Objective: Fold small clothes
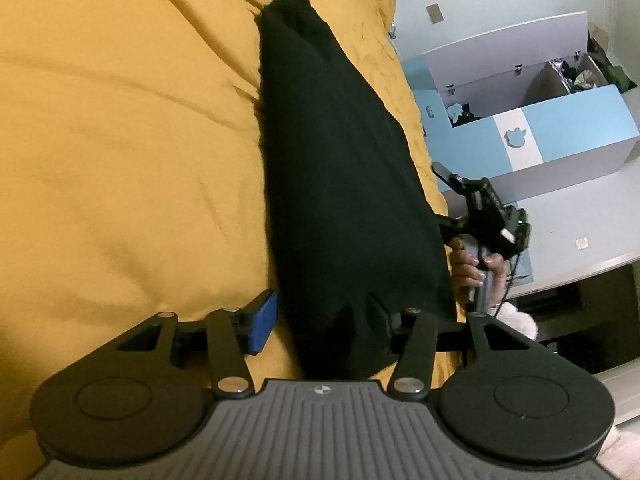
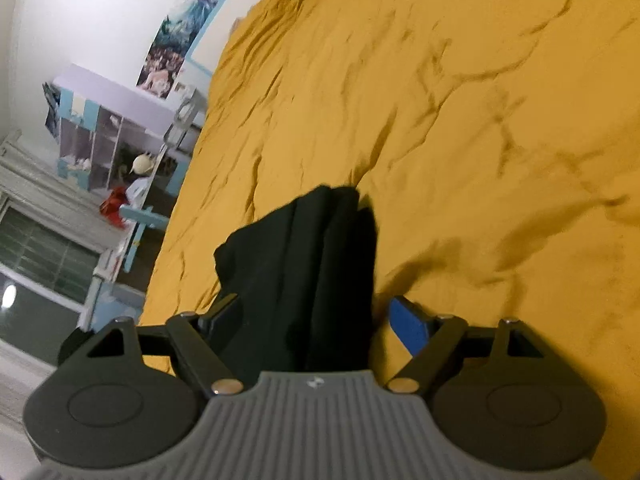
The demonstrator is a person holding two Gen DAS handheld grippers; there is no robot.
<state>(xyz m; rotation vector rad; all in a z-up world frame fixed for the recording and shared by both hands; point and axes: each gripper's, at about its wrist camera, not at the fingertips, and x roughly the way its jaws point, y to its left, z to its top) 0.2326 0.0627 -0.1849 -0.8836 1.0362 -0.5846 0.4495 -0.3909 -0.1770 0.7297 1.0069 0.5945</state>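
A black garment [image 1: 340, 168] lies folded into a long narrow strip on the yellow bedspread [image 1: 120, 140]. My left gripper [image 1: 320, 316] sits at its near end with the jaws apart. The blue pad [image 1: 262, 320] stands just left of the cloth, and the other finger is hidden under the fabric. In the right wrist view the black garment [image 2: 304, 272] lies bunched between the fingers of my right gripper [image 2: 316, 320], which is open. Its blue pad [image 2: 408, 328] stands clear of the cloth. The right gripper [image 1: 472, 200], in a hand [image 1: 472, 268], also shows at the bed's right edge.
A blue and white chest [image 1: 540, 128] stands open on the floor right of the bed, with clothes inside. Beyond the bed's left edge are a shelf unit [image 2: 100, 128], a window [image 2: 40, 256] and a poster [image 2: 180, 32]. The wrinkled bedspread [image 2: 460, 120] stretches far ahead.
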